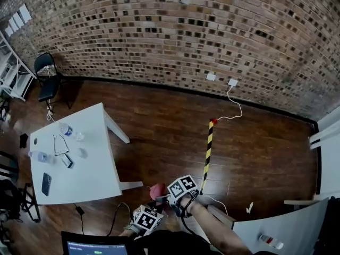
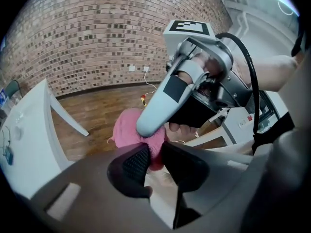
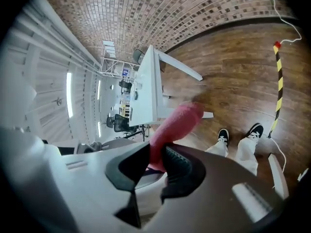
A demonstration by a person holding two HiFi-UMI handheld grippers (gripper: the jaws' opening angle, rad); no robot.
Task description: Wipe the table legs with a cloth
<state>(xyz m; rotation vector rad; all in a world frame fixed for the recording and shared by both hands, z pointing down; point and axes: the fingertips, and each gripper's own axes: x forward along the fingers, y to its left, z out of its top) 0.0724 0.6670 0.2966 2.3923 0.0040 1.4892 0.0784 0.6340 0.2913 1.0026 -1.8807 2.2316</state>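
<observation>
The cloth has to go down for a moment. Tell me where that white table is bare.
The table has a bare band along the edge facing the striped strip, and the near edge beside the phone is free. The rest is crowded: bottles, glasses, phone, small items. The wood floor between table and strip is open.

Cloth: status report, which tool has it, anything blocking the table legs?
Left tool shut on pink cloth. Right tool shut on it too. Table leg near, not touched. Nothing in the way.
</observation>
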